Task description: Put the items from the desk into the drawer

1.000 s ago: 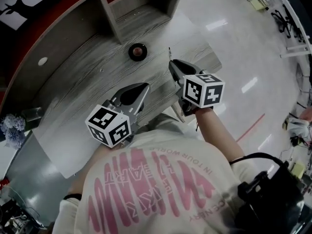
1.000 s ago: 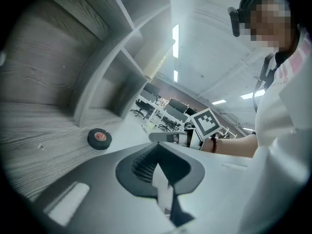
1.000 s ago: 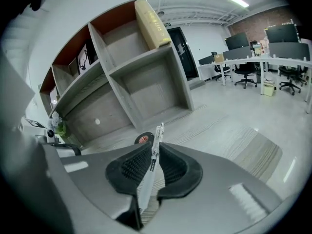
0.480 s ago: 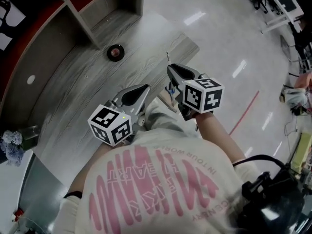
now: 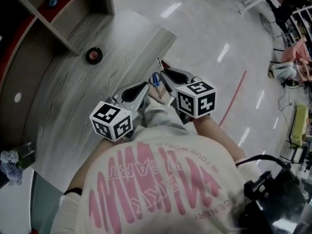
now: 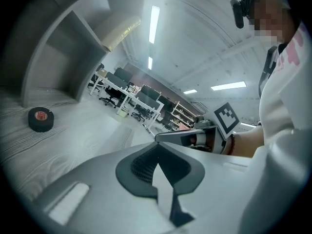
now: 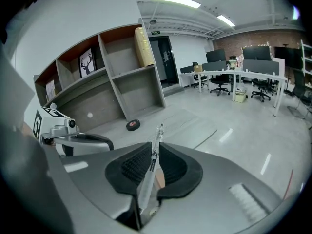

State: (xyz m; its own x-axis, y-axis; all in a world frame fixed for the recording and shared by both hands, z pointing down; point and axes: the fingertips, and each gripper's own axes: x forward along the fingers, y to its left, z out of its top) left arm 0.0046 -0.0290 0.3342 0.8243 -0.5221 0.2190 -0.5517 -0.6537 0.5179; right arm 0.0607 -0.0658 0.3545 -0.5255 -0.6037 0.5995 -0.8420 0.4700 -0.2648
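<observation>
At the far left of the head view a small bunch of pale artificial flowers [image 5: 9, 164] sits by the edge of the grey wood-grain desk [image 5: 68, 101], which curves along under a shelf unit [image 5: 73, 30]. A roll of black tape [image 5: 94, 55] lies flat on the desk just in front of the shelf's lower compartment, well apart from both tools; the left gripper view shows a red label in its core. Further right, the left gripper [image 5: 143, 86] is held near the desk's front edge, close to the person's white, pink-printed shirt [image 5: 156, 189]. Its own view shows the dark ribbed pads pressed together with nothing between them. Just beside it to the right, the right gripper [image 5: 164, 73] has its jaws drawn narrow and clamped on a slim clear pen [image 7: 156, 145]. The pen runs up between the pads and its tip sticks out past them towards the desk and the shelf. In the head view the pen's tip [image 5: 159, 62] hangs off the desk's corner, over the glossy floor [image 5: 204, 38], where a red line [image 5: 233, 99] runs at the right.
</observation>
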